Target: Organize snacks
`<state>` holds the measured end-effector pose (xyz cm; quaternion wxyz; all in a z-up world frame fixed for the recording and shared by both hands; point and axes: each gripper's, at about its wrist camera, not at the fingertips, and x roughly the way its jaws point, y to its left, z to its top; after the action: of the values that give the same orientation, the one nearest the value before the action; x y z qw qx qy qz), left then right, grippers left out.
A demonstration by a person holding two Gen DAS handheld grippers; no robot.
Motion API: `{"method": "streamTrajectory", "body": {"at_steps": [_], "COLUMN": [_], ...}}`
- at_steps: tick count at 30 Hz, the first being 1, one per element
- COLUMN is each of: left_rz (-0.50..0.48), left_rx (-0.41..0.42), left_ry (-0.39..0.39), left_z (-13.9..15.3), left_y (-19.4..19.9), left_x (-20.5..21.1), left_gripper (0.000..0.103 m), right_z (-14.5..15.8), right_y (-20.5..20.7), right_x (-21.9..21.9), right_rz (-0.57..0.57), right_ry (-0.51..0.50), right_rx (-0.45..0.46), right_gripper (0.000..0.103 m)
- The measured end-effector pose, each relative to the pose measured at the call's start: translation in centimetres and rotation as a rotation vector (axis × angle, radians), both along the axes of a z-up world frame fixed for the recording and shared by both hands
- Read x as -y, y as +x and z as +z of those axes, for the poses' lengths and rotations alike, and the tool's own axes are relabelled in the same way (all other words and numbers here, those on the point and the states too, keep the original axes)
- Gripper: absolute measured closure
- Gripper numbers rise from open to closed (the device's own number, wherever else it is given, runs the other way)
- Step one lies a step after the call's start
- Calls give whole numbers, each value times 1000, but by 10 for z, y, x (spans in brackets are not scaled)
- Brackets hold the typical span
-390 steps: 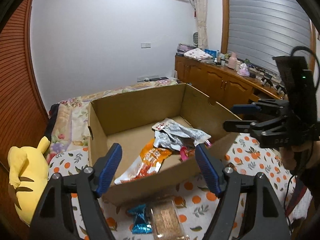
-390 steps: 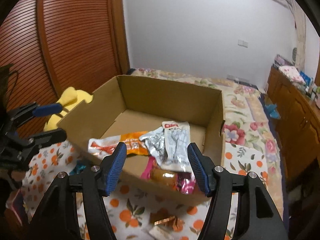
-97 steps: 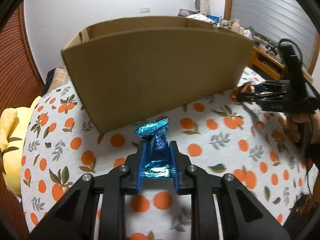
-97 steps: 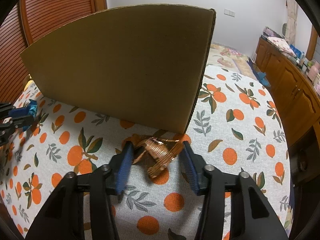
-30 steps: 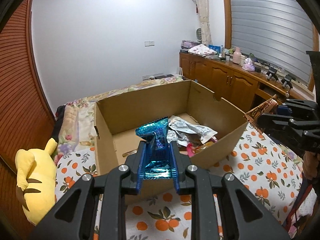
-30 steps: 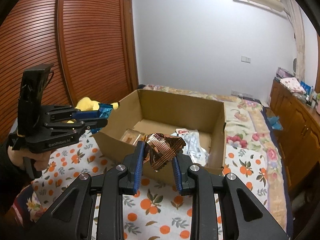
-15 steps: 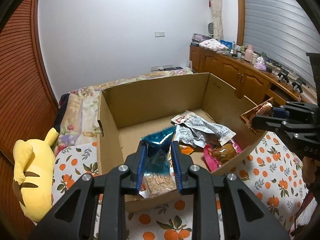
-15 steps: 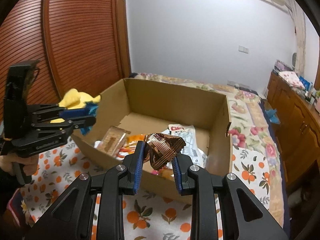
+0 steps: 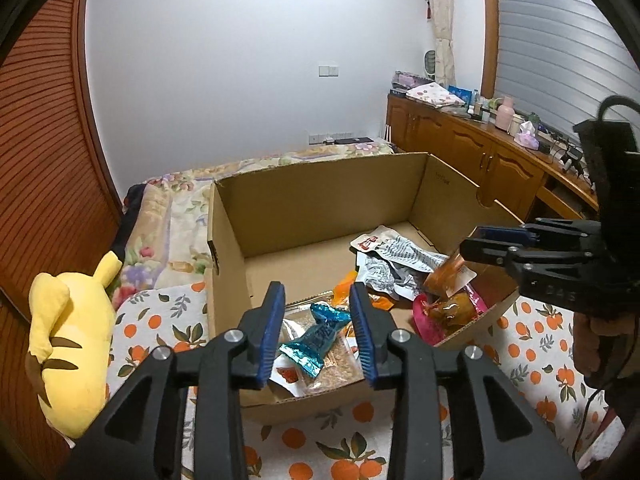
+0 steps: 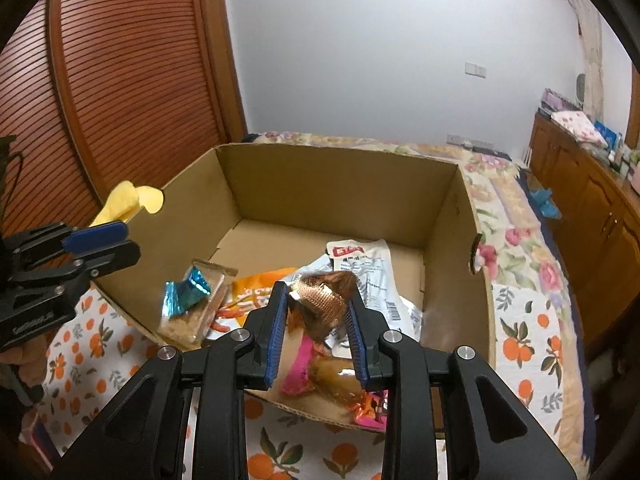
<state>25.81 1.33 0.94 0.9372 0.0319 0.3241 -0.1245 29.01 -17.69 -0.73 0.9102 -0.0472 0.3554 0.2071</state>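
A: Is the left gripper [image 9: 318, 334] holding anything?
B: No, its jaws have just been opening; the blue packet [image 9: 316, 334] lies loose in the cardboard box [image 9: 320, 196], near-left corner.
A: The right gripper [image 10: 316, 330]?
B: Clamped on the copper wrapper [image 10: 320, 300], over the near-right snacks.

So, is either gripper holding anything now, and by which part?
Right gripper pinches the copper snack by one end. Left gripper, jaws just opening, holds nothing; the blue snack lies in the box.
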Motion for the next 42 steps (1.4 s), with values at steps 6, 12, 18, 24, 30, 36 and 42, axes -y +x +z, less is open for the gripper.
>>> {"method": "streamTrajectory", "body": {"at_steps": [6, 12, 18, 24, 30, 36, 42], "left_rz": [-6, -13, -21, -9, 6, 27, 51], "left_rx": [20, 44, 75, 85, 122, 135, 142], "left_ry": [-10, -23, -20, -28, -27, -22, -14], "left_z": [6, 13, 15, 13, 12, 9, 3], "left_y": [-11, -31, -55, -69, -83, -94, -104], "left_x": [1, 2, 7, 9, 9, 11, 14], "left_gripper": [66, 62, 54, 51, 30, 24, 9], "right_z": [-3, 3, 16, 26, 29, 26, 18], "right_y": [-3, -20, -51, -79, -98, -113, -122], "right_x": [-2, 2, 2, 2, 2, 2, 3], "right_rz": [-4, -3, 15, -6, -30, -56, -87], "right_ry": [-3, 10, 14, 29, 42, 41, 26], "right_rx": [3, 31, 93, 132, 161, 185, 210], "right_gripper": [73, 72, 68, 65, 60, 42, 24]}}
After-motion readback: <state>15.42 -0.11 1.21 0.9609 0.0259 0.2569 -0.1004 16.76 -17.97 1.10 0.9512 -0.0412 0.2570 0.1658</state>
